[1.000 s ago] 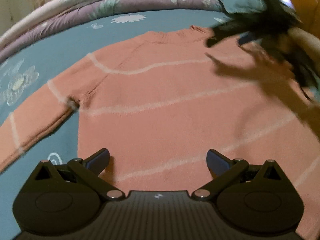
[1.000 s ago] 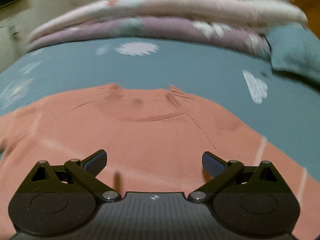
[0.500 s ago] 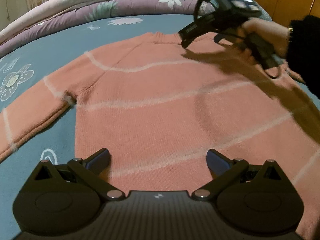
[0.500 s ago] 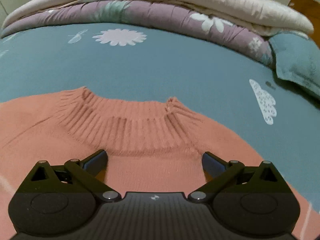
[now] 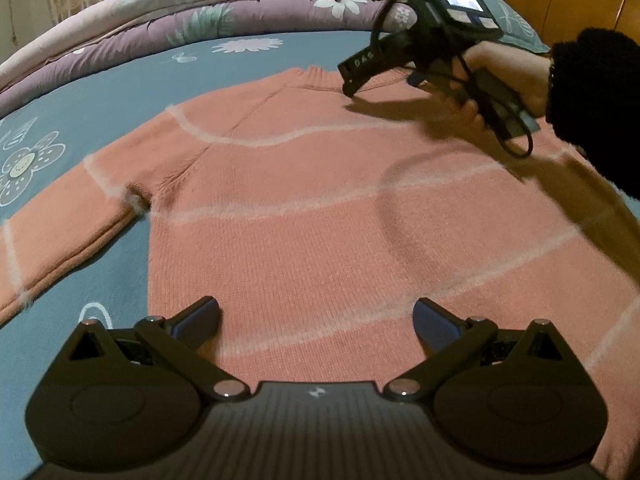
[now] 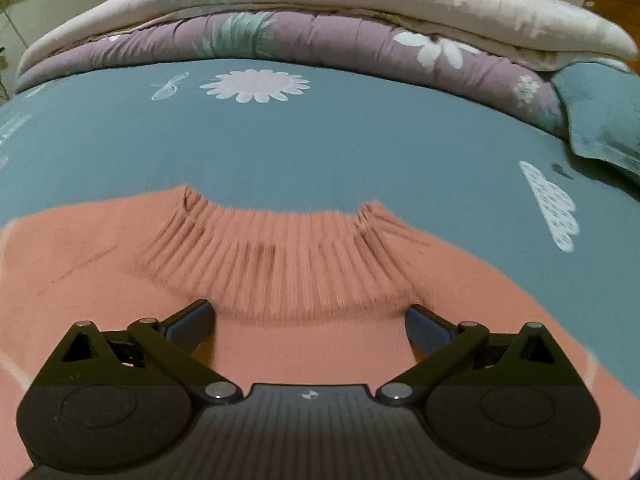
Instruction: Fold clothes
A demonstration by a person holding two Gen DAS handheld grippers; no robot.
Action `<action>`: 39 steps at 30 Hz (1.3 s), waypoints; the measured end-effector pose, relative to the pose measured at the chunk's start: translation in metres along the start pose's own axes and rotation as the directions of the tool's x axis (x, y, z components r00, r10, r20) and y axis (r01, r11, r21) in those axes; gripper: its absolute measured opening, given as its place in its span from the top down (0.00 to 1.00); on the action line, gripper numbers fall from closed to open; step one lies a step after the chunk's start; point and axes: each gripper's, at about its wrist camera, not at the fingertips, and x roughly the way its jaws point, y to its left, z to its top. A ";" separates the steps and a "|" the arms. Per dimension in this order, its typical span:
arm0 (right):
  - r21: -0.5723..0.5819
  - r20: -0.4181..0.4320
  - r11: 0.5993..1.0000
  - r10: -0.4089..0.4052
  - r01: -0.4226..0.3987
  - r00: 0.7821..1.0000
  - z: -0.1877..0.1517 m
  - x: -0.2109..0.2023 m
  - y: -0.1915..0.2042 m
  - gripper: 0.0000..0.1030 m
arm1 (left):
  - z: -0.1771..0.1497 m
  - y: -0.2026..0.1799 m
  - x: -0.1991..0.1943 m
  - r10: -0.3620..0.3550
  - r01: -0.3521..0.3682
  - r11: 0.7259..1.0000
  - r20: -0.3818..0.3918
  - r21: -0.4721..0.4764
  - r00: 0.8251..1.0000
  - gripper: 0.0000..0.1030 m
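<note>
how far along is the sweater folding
Done: the sweater lies spread flat on the bed, sleeve out to the side. In hand: nothing; the right gripper hovers open at the collar, the left gripper open over the lower body. Left: every fold.

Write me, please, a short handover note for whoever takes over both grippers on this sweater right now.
Left gripper: open, empty, over the lower body of the sweater.
Right gripper: open, empty, at the ribbed collar, one finger on either side of it.
The sweater lies spread flat on the blue bedsheet, one sleeve stretched out to the side.
Done: sweater laid out; no fold visible.
Left: every fold, probably beginning with a grip at the collar.
</note>
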 end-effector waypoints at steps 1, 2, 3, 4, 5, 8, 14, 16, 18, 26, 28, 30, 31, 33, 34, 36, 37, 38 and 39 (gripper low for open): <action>0.003 -0.005 1.000 0.025 -0.025 1.000 0.002 -0.003 -0.004 0.00 | 0.000 0.000 0.000 0.001 -0.001 1.000 -0.001 0.000 1.000 0.01; 0.005 -0.011 0.999 0.049 -0.049 0.999 0.003 -0.005 -0.009 0.00 | 0.000 -0.001 0.000 0.001 -0.001 1.000 -0.002 0.000 1.000 0.01; 0.009 0.000 0.998 0.063 -0.063 0.998 0.002 -0.016 -0.013 0.00 | 0.000 -0.001 0.000 0.002 -0.002 1.000 -0.003 0.000 1.000 0.01; 0.014 0.014 0.997 0.075 -0.075 0.997 0.001 -0.027 -0.018 0.00 | 0.000 -0.001 0.000 0.001 -0.001 1.000 -0.004 0.001 1.000 0.01; 0.012 0.042 0.997 0.072 -0.073 0.997 -0.003 -0.042 -0.021 0.00 | 0.001 0.000 0.000 0.000 0.000 1.000 -0.005 0.001 1.000 0.01; 0.042 0.024 0.999 0.023 -0.024 0.999 -0.018 -0.068 -0.033 0.00 | 0.001 0.000 0.000 -0.003 0.003 1.000 -0.008 0.002 1.000 0.01; 0.153 -0.064 0.988 -0.012 0.022 0.998 -0.052 -0.056 -0.063 0.00 | 0.003 0.002 0.001 -0.014 0.014 1.000 -0.013 0.008 1.000 0.00; 0.152 -0.025 0.987 -0.042 0.045 0.999 -0.051 -0.046 -0.069 0.00 | 0.005 0.001 0.002 -0.009 0.010 1.000 -0.024 0.008 1.000 0.00; 0.151 -0.011 0.986 -0.065 0.066 0.998 -0.042 -0.036 -0.072 0.00 | 0.006 0.000 0.002 -0.001 0.001 1.000 -0.034 0.005 0.999 0.00; 0.164 0.014 0.986 -0.013 0.011 1.000 -0.041 -0.091 -0.075 0.00 | 0.012 -0.010 -0.005 0.064 -0.062 0.998 -0.067 0.029 0.996 0.01; 0.154 0.022 0.988 0.006 -0.010 1.000 -0.056 -0.121 -0.071 0.00 | 0.013 -0.013 -0.008 0.084 -0.082 0.996 -0.080 0.029 0.993 0.01; 0.133 0.001 0.990 0.046 -0.046 0.999 -0.076 -0.145 -0.067 0.00 | 0.014 -0.015 -0.011 0.104 -0.101 0.994 -0.094 0.030 0.990 0.01; 0.124 -0.010 0.990 0.062 -0.061 0.998 -0.087 -0.156 -0.063 0.00 | 0.015 -0.016 -0.013 0.110 -0.107 0.994 -0.097 0.028 0.989 0.01; 0.100 -0.039 0.992 0.080 -0.076 0.996 -0.110 -0.173 -0.054 0.00 | 0.015 -0.017 -0.017 0.114 -0.112 0.993 -0.101 0.024 0.988 0.01; 0.090 -0.052 0.993 0.084 -0.079 0.995 -0.120 -0.180 -0.050 0.00 | 0.015 -0.018 -0.020 0.113 -0.112 0.994 -0.101 0.022 0.988 0.01; 0.086 -0.072 0.992 0.098 -0.092 0.993 -0.139 -0.189 -0.040 0.00 | 0.013 -0.019 -0.026 0.118 -0.117 0.993 -0.095 0.017 0.988 0.01; 0.088 -0.078 0.991 0.105 -0.098 0.991 -0.147 -0.192 -0.036 0.00 | 0.012 -0.019 -0.029 0.117 -0.117 0.993 -0.090 0.014 0.989 0.01; 0.083 -0.077 0.991 0.109 -0.103 0.991 -0.154 -0.195 -0.032 0.00 | 0.010 -0.019 -0.031 0.109 -0.109 0.994 -0.087 0.007 0.990 0.01; 0.077 -0.075 0.991 0.113 -0.107 0.991 -0.161 -0.197 -0.028 0.00 | 0.008 -0.019 -0.032 0.101 -0.101 0.995 -0.088 0.005 0.991 0.01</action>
